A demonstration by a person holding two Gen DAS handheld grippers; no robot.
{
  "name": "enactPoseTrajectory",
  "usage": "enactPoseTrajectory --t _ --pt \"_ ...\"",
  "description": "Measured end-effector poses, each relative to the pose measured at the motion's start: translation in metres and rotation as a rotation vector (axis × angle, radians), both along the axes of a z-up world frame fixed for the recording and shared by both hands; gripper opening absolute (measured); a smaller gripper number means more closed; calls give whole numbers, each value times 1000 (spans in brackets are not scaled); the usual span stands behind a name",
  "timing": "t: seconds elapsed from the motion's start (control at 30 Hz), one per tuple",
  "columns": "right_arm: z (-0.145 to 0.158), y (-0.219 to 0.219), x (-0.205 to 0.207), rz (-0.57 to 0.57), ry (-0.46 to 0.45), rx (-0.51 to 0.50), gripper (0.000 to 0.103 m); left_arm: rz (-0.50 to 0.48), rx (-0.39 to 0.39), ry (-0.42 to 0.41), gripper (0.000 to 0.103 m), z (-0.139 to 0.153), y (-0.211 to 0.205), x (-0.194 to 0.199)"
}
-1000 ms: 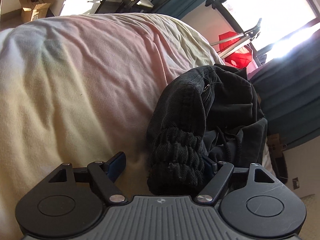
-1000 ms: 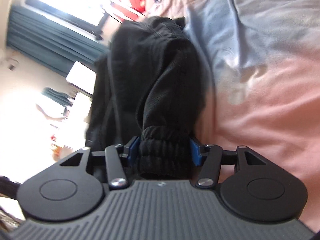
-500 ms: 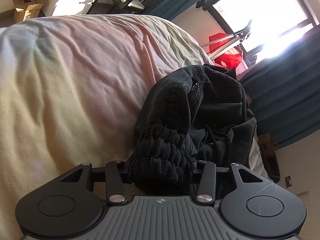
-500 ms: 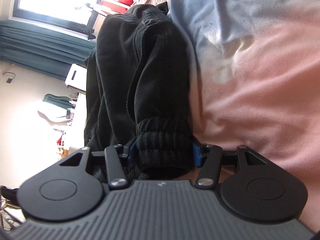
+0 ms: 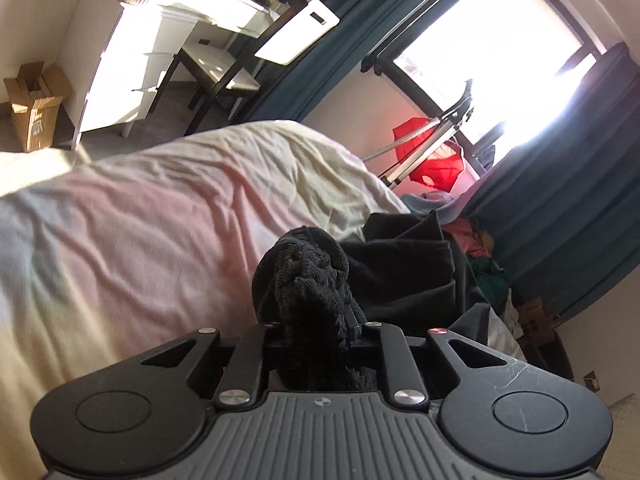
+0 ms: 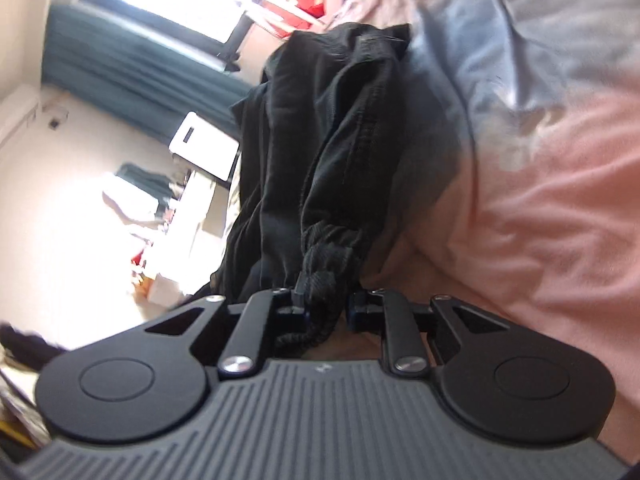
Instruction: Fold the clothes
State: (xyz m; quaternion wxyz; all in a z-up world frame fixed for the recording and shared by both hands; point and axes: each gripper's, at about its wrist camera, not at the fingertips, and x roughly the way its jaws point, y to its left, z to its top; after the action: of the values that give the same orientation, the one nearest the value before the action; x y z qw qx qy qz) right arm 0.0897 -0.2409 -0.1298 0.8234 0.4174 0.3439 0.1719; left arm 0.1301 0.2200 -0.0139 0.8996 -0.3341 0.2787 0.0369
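Black sweatpants (image 5: 404, 268) lie bunched on the bed. My left gripper (image 5: 314, 330) is shut on one ribbed ankle cuff (image 5: 308, 280), which bulges up between the jaws. My right gripper (image 6: 324, 306) is shut on the other ribbed cuff (image 6: 328, 264); the pant leg (image 6: 344, 128) stretches away from it, lifted off the bed. The fingertips of both grippers are hidden by fabric.
The bed (image 5: 140, 232) has a cream and pink cover, pink and blue in the right wrist view (image 6: 540, 160). A heap of other clothes (image 5: 480, 248) lies by the teal curtains (image 5: 560, 200). A white desk (image 5: 132, 60), a cardboard box (image 5: 32, 108) and a red object (image 5: 432, 156) stand beyond.
Both grippers have closed tight on the cuffs; the left was open a second ago. Both have lifted and tilted up, pulling the pants off the bed.
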Motion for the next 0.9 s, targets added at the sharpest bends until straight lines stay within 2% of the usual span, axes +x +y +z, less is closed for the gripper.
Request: enactPoseTrajectory --t 0.17,0.3,0.4,0.53,0.63,0.77,0.9 --pt "19 78 -3 110 -62 129 19 21 181 -80 16 89 25 63" --pt "35 156 22 202 -132 256 20 73 322 -71 16 128 58 124" --pt "39 211 51 265 -149 329 20 112 426 -58 16 154 83 170" --pt "31 281 86 327 -159 374 21 170 530 46 15 132 129 242" --pt "15 312 117 353 -111 346 21 185 521 128 16 90 160 282" --pt "-20 327 144 377 -37 288 22 173 531 204 16 23 186 316" --pt "-46 337 159 431 23 273 26 175 527 259 20 -25 200 327"
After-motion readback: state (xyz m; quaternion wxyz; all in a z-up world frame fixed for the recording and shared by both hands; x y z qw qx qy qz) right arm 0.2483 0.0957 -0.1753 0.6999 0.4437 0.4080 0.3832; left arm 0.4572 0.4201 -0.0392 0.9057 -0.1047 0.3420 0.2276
